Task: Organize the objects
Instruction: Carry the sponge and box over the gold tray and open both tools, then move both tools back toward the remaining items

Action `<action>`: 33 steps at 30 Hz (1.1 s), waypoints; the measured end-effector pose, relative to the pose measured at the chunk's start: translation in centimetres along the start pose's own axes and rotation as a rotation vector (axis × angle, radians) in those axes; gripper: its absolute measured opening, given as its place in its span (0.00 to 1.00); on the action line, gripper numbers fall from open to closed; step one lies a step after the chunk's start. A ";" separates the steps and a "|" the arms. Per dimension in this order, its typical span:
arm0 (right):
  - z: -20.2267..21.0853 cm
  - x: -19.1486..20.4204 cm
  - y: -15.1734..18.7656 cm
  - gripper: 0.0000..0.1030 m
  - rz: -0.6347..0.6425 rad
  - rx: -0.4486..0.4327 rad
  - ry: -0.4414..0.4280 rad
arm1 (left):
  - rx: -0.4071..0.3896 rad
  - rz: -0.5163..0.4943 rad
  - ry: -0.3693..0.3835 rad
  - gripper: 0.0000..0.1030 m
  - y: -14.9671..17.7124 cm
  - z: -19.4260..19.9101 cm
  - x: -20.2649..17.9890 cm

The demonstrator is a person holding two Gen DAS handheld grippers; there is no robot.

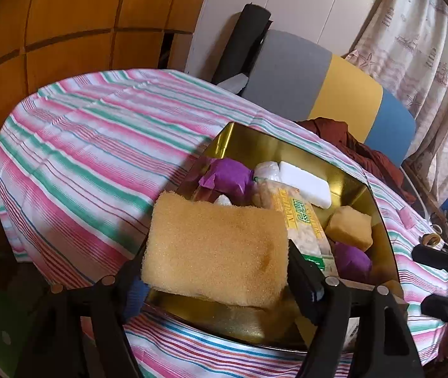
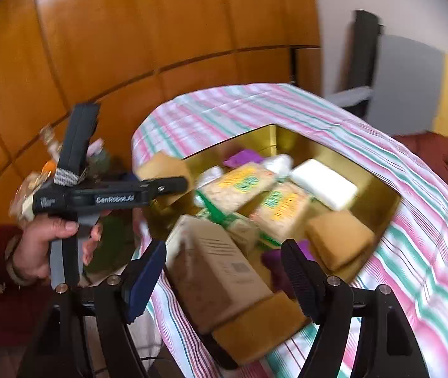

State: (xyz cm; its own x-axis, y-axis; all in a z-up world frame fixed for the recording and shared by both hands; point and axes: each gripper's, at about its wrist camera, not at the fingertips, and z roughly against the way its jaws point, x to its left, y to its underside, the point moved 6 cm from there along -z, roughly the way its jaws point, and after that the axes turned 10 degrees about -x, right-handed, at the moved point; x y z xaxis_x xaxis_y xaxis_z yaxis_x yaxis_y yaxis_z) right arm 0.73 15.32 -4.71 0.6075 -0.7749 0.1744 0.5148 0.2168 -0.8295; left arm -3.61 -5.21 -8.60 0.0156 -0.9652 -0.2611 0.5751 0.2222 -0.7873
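My left gripper (image 1: 214, 277) is shut on a large yellow sponge (image 1: 217, 249) and holds it above the near edge of the gold tray (image 1: 242, 138). The right wrist view shows that gripper (image 2: 173, 186) from the side with the sponge (image 2: 164, 165) in its tips. My right gripper (image 2: 224, 271) is open over the tray's near end (image 2: 378, 189). The tray holds purple wrapped items (image 1: 227, 174), a white soap bar (image 1: 305, 184), snack packets (image 2: 239, 186), a tan block (image 2: 338, 239) and a brown box (image 2: 214, 267).
The tray rests on a table with a pink, green and white striped cloth (image 1: 82, 145). Wooden cabinet panels (image 2: 129, 31) stand behind. A grey, yellow and blue chair back (image 1: 327, 88) and a red garment (image 1: 349, 145) lie beyond the table.
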 end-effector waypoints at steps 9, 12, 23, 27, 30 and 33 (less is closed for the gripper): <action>3.1 -2.9 1.7 0.74 -0.119 -0.042 0.192 | -0.069 -0.048 -0.001 0.81 -0.8 1.6 -1.1; 3.5 -3.2 2.2 0.74 -0.112 -0.043 0.227 | -0.107 -0.057 0.006 0.81 -1.3 2.3 -1.5; 5.0 -4.5 4.3 0.76 -0.146 -0.052 0.304 | -0.102 -0.092 0.135 0.81 -0.5 3.2 -5.2; 5.7 -5.9 4.9 0.81 -0.200 -0.067 0.348 | -0.108 -0.120 0.175 0.81 -0.1 3.7 -7.1; 6.3 -7.9 5.9 0.82 -0.271 -0.063 0.400 | -0.105 -0.144 0.200 0.81 0.2 3.8 -8.6; 7.1 -10.3 7.2 0.82 -0.370 -0.061 0.436 | -0.091 -0.173 0.238 0.81 0.7 3.9 -10.5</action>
State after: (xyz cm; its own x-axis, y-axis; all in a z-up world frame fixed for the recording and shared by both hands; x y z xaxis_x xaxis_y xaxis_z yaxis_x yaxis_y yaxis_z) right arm 2.48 29.05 -8.74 0.0814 -0.9688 0.2342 0.6018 -0.1396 -0.7864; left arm -0.23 4.59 -4.23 -0.2743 -0.9327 -0.2342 0.4770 0.0795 -0.8753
